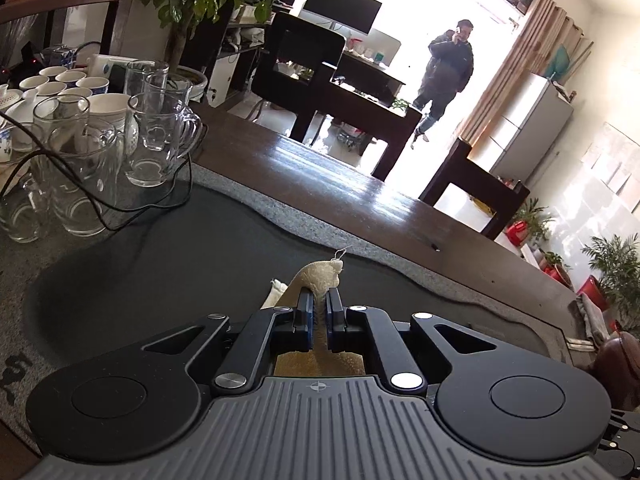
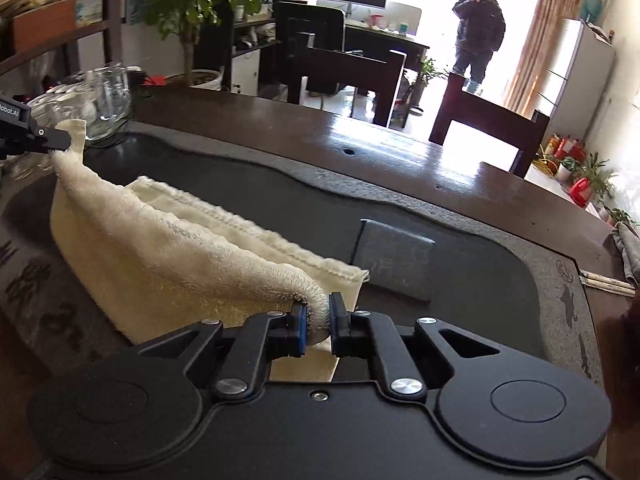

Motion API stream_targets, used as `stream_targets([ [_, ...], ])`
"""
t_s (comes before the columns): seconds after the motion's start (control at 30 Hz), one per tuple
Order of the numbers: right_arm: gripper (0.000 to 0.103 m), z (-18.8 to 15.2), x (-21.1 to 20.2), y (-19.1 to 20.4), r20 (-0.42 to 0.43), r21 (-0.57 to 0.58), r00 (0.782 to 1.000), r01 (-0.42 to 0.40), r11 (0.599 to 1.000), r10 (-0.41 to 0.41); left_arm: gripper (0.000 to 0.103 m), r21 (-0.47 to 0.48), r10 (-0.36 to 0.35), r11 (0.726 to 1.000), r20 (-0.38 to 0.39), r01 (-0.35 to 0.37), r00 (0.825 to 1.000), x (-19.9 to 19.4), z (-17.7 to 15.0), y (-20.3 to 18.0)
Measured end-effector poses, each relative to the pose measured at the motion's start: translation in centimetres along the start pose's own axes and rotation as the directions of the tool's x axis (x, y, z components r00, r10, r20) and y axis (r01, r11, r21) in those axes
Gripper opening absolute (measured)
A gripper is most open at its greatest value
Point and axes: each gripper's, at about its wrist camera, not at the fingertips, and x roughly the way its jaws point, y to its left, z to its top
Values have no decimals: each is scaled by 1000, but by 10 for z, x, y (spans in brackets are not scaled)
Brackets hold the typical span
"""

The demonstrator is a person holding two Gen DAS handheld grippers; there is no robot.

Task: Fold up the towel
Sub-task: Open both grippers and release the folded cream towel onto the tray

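Observation:
A cream fluffy towel (image 2: 168,248) hangs in a fold over the dark stone tea tray (image 2: 460,280). My right gripper (image 2: 318,312) is shut on the towel's near right corner. My left gripper (image 2: 60,138) shows at the far left of the right wrist view, shut on the other corner. In the left wrist view my left gripper (image 1: 319,304) is shut on a bunched towel corner (image 1: 324,274) that sticks up between the fingers, with a loose thread on top. Both corners are held above the tray, and the towel's lower layer rests on it.
Several glass mugs (image 1: 156,140) and white cups (image 1: 68,80) with a black cable (image 1: 120,208) stand at the tray's left. A dark wooden table edge (image 1: 360,184) runs behind. A grey cloth (image 2: 630,248) lies at the right. A person (image 2: 478,28) stands in the bright doorway.

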Motion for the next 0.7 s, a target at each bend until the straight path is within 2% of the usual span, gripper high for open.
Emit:
stream_targets([
  [0.17,12,9,29,-8,-19,13,999,40,999,-40,6,6,-7,1000,-16,7,1000,32,14,-4],
  [0.4,12,7,59,-16,-39,69,997,74,995,-72,7,-28,-6,1000,-47,5,999,75,17,2],
  [0.43,19,6,63,-17,-55,72,996,72,995,-68,8,-28,-4,1000,-60,2,998,81,17,4],
  [0.53,27,-1,74,-17,-101,67,992,82,994,-75,19,-43,-7,999,-152,1,988,98,15,16],
  [0.57,30,-3,74,-18,-109,59,991,83,995,-76,28,-46,-4,999,-156,-3,988,99,14,19],
  [0.6,37,-4,75,-19,-117,51,990,83,995,-77,33,-52,-3,999,-155,-5,988,99,13,24],
  [0.63,39,-5,74,-20,-120,51,990,83,995,-77,38,-59,-2,998,-154,-7,988,99,12,28],
  [0.7,39,-6,72,-22,-129,45,988,91,995,-85,38,-66,-2,998,-158,-9,987,98,12,35],
])
